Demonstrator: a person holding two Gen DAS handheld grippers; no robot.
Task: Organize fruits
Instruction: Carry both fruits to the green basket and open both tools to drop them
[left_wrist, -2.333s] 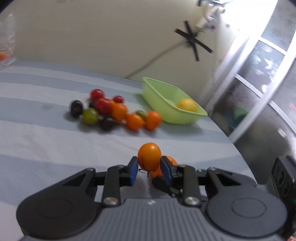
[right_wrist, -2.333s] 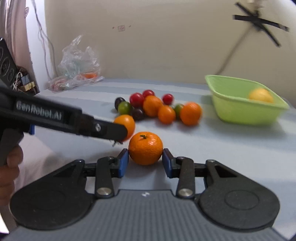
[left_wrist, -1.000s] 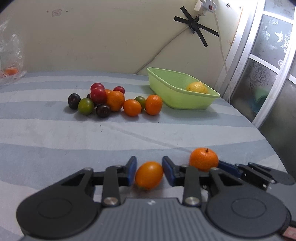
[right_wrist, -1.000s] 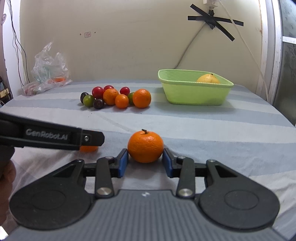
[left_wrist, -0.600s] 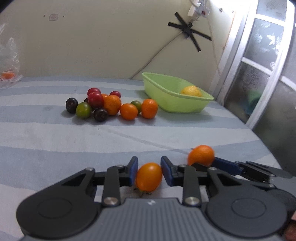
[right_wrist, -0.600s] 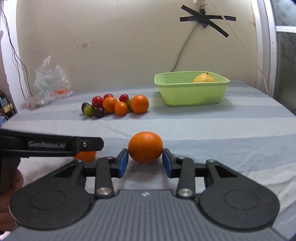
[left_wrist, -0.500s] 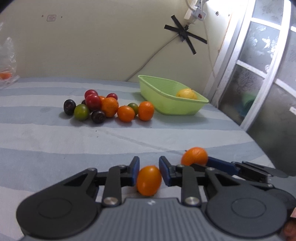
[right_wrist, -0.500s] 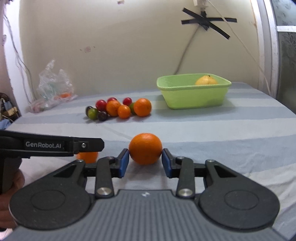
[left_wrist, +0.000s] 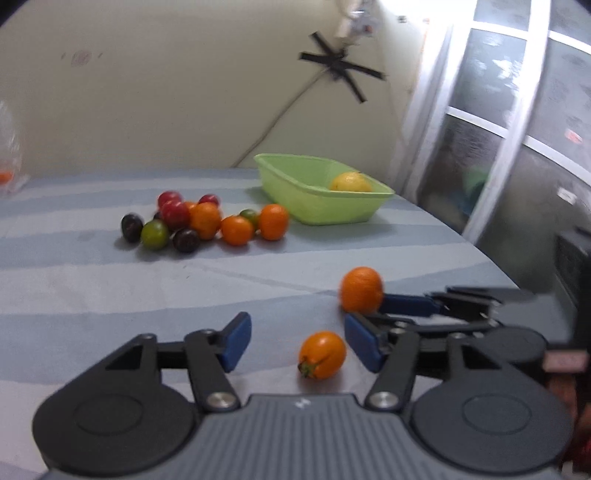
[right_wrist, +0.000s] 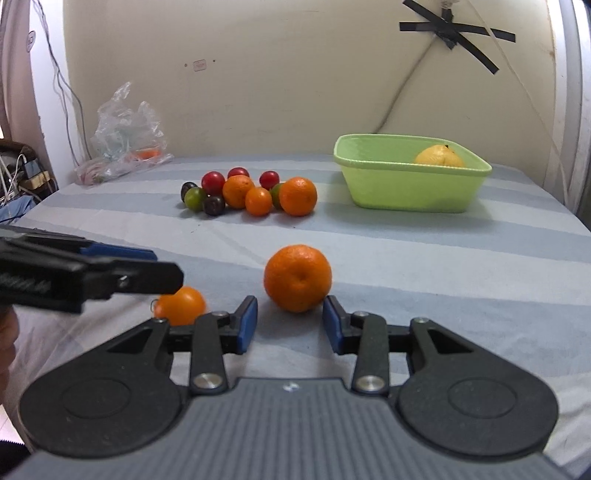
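L gripper (left_wrist: 297, 341): jaws have just been opening and stand wide apart. Small orange tomato (left_wrist: 322, 354) lies loose on the striped cloth (left_wrist: 92, 288) between the blue pads, close to the R-hand pad (left_wrist: 360, 341) but not pinched; gap on its other side.

R gripper (right_wrist: 290, 323): jaws have just eased apart, moderately wide. Mandarin (right_wrist: 297, 277) sits on the cloth just ahead of the tips; pads not pressing it, slim gap each side. In the L wrist view the R gripper (left_wrist: 364, 310) comes in from the right w/ the mandarin (left_wrist: 361, 289) at its tips. In the R wrist view the L gripper comes in from the left, tomato (right_wrist: 181, 305) partly hidden under it.

Rest of fruit: pile (right_wrist: 251, 194) of red, green, dark and orange pieces mid-cloth, well beyond both grippers. Green basin (right_wrist: 410, 186) just to the right of the pile, holding one yellow fruit (right_wrist: 439, 156). Plastic bag (right_wrist: 125, 138) at far left by the wall.
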